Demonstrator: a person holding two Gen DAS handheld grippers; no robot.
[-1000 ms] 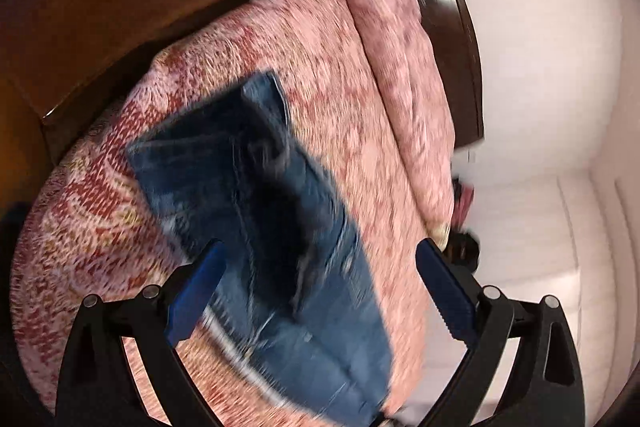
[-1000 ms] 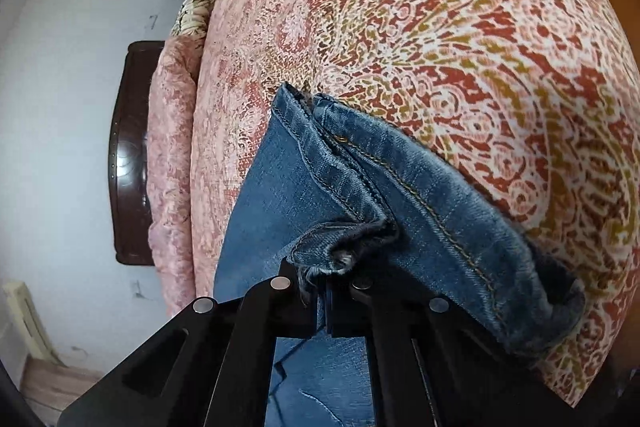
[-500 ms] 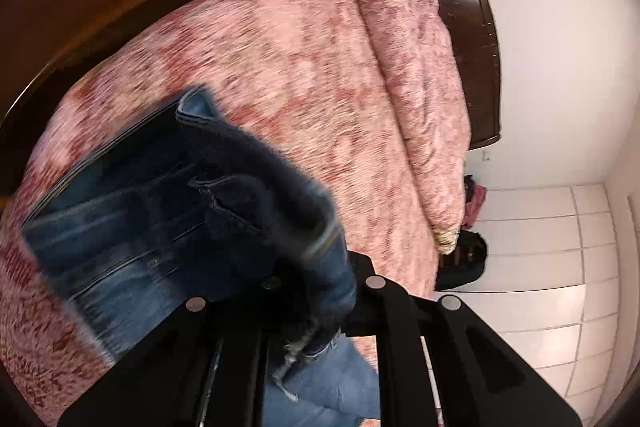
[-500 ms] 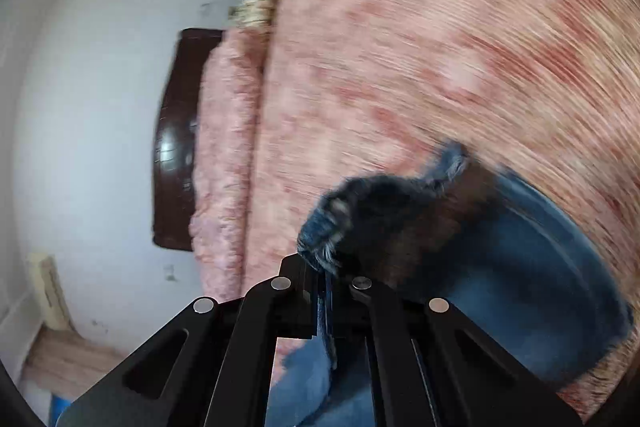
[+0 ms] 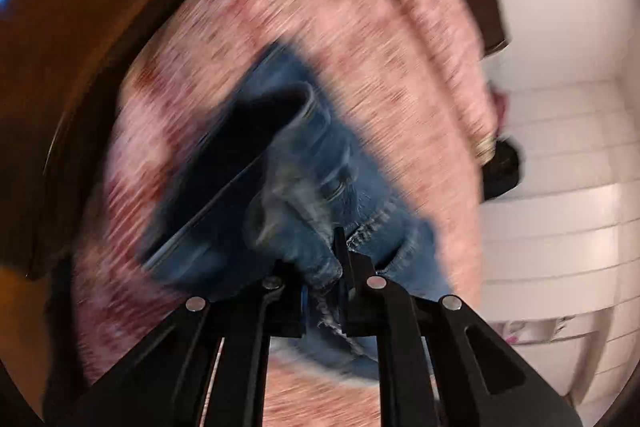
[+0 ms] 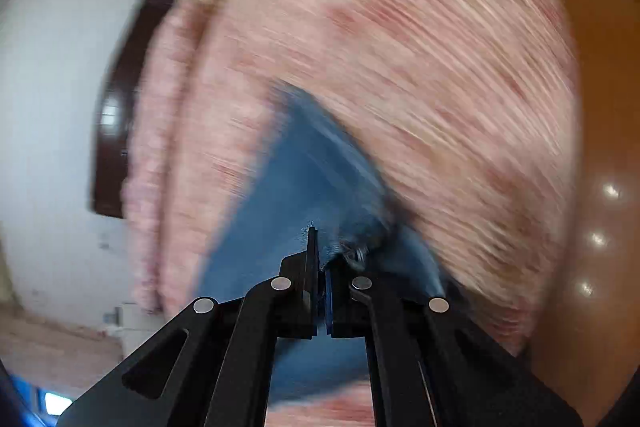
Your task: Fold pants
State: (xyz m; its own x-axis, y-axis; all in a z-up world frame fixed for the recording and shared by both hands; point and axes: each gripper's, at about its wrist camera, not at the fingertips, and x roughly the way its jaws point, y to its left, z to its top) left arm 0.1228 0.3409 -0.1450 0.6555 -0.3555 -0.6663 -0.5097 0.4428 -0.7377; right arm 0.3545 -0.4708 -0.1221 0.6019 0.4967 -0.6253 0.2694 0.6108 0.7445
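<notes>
Blue jeans point(image 5: 320, 163) lie on a pink and red patterned bedspread point(image 5: 360, 67). My left gripper point(image 5: 326, 267) is shut on a bunched edge of the jeans, near a belt loop and seam, and holds it up off the bed. My right gripper point(image 6: 320, 259) is shut on another edge of the jeans point(image 6: 304, 187), which hang from it as a flat blue sheet above the bedspread point(image 6: 400, 47). Both views are blurred by motion.
A rolled pink blanket point(image 5: 432, 7) lies along the bed by the dark wooden headboard point(image 6: 116, 107). A dark wooden footboard point(image 5: 100, 27) edges the bed. A black object point(image 5: 500, 171) sits by white wall panels point(image 5: 560, 207). Orange floor point(image 6: 600, 147) lies beside the bed.
My left gripper was open above the jeans a second ago and has shut on their edge. Both grippers have lifted the jeans and are swinging them fast over the bed.
</notes>
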